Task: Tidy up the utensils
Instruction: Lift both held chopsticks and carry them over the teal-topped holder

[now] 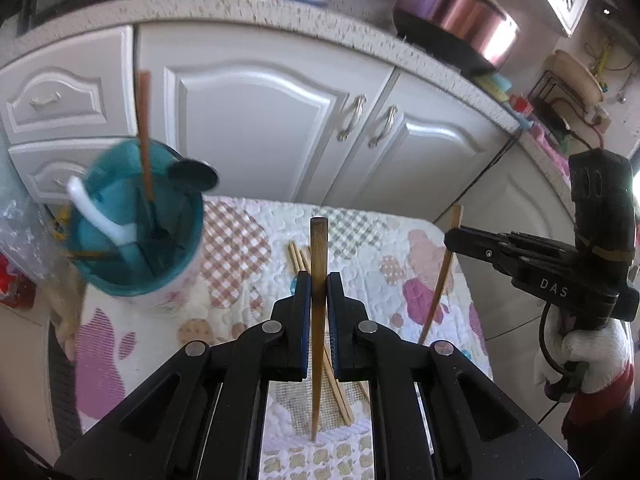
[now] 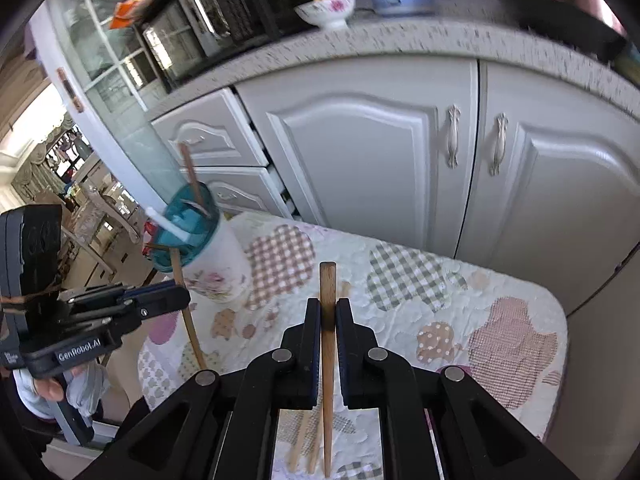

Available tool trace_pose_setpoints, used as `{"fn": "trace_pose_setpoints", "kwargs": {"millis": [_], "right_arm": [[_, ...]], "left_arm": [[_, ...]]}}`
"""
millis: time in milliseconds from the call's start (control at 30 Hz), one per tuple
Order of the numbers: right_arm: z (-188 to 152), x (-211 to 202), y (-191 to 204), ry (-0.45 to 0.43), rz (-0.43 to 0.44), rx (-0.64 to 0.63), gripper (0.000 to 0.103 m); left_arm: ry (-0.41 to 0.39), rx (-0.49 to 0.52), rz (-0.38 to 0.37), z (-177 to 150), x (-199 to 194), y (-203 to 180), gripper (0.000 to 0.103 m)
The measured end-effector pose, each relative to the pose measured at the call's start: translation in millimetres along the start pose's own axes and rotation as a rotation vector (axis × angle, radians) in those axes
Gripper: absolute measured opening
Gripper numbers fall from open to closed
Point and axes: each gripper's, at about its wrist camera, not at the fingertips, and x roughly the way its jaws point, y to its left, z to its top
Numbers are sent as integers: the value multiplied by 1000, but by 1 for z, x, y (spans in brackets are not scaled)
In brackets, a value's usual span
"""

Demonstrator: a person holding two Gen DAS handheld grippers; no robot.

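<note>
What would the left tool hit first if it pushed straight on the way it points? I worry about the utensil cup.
Probably the quilted cloth on the table, not the cup, which stands well left of its line. The left tool, shut on a dark chopstick, points down at the loose chopsticks. Depth is unclear.

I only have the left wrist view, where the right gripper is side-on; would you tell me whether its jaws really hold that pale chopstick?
Observer: Yes. Seen from the right wrist, the right gripper is shut on the pale chopstick, which stands upright between the jaws with its top end poking above them.
Operator: Thank you. How does my own chopstick look from the side?
Observer: The left gripper holds the dark chopstick nearly upright, beside the utensil holder, not in it.
Operator: Is anything odd behind the holder?
Observer: The drawers there stand slightly ajar.
</note>
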Motion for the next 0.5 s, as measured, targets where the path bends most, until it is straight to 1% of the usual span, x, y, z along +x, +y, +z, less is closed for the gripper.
{"fn": "trace_pose_setpoints", "kwargs": {"millis": [267,400,500], "right_arm": [[10,-27,42,-58,9,-70,7],[18,-31,56,-72,5,-101,7],[20,-31,62,-72,9,-101,7]], "left_arm": [[-61,9,20,4,-35,3,7],[-85,9,27,7,-52,9,7],[-98,-3,27,8,-63,17,7]]}}
